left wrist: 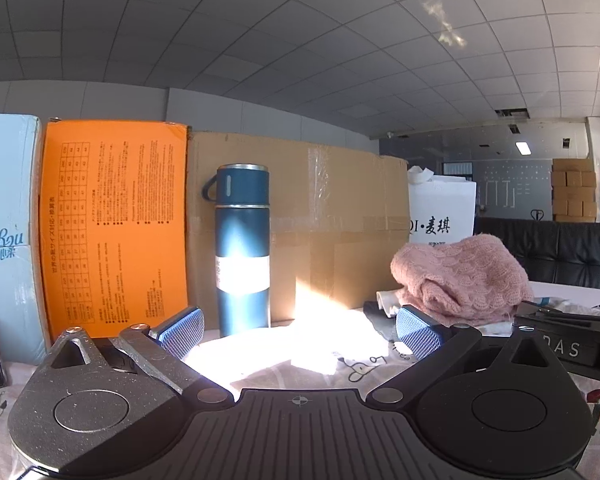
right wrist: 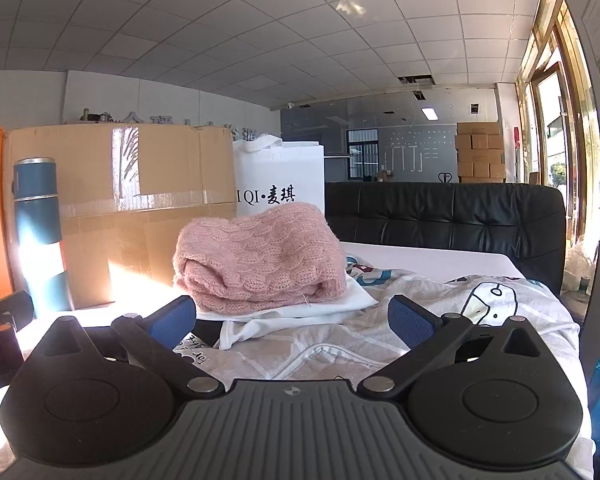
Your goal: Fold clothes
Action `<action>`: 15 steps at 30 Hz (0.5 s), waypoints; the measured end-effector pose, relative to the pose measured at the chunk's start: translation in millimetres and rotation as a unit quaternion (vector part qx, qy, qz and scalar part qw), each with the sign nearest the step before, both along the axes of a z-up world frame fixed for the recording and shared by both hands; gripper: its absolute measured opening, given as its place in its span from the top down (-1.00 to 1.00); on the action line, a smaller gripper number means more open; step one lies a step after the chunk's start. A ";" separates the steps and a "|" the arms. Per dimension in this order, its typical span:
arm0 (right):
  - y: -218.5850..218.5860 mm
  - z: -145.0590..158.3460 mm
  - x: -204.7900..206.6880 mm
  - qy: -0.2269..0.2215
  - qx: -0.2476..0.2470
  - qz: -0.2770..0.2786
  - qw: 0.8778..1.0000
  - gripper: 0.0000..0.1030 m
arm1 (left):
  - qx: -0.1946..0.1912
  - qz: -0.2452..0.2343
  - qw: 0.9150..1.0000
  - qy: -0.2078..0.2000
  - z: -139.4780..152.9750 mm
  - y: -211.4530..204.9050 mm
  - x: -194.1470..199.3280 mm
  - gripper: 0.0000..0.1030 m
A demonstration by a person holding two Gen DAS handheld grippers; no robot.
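Observation:
A folded pink knit sweater point(right wrist: 260, 256) lies on a folded white garment point(right wrist: 300, 312) just ahead of my right gripper point(right wrist: 292, 320), which is open and holds nothing. Under and to the right of that gripper spreads a white cartoon-print cloth with a zipper point(right wrist: 440, 312). In the left wrist view the same pink sweater point(left wrist: 460, 280) sits at the right, beyond the right blue pad. My left gripper point(left wrist: 300, 330) is open over a sunlit patch of the printed cloth point(left wrist: 360, 368), gripping nothing. The other gripper's black body point(left wrist: 560, 340) shows at the right edge.
A blue thermos point(left wrist: 242, 248) stands ahead of the left gripper, before a brown cardboard box point(left wrist: 320, 220). An orange box point(left wrist: 114, 224) and a pale blue pack point(left wrist: 4, 240) stand left. A white paper bag point(right wrist: 280, 184) and a black sofa point(right wrist: 440, 216) lie behind the sweater.

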State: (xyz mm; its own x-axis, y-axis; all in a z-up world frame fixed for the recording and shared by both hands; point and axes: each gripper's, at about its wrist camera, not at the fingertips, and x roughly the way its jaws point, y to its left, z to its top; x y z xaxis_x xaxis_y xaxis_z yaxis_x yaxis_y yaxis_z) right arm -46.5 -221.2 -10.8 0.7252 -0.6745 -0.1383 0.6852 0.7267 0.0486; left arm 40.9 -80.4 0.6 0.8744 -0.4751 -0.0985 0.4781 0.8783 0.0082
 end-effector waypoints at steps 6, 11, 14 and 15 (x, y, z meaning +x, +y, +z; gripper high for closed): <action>5.6 -0.3 -1.6 -0.007 -0.015 0.005 1.000 -1.00 | 0.011 -0.001 1.000 0.023 -2.4 -3.5 7.1 -1.00; 7.1 -1.4 -12.6 -0.034 -0.016 -0.016 0.999 -1.00 | 0.022 -0.004 0.999 0.035 -4.0 -6.3 10.7 -1.00; 7.7 -0.8 -14.1 -0.039 -0.018 -0.017 0.999 -1.00 | 0.026 -0.001 0.999 0.033 -4.2 -7.6 10.0 -1.00; 8.9 -0.7 -14.7 -0.041 -0.021 -0.017 0.999 -1.00 | 0.027 0.000 0.999 0.032 -4.2 -7.8 9.9 -1.00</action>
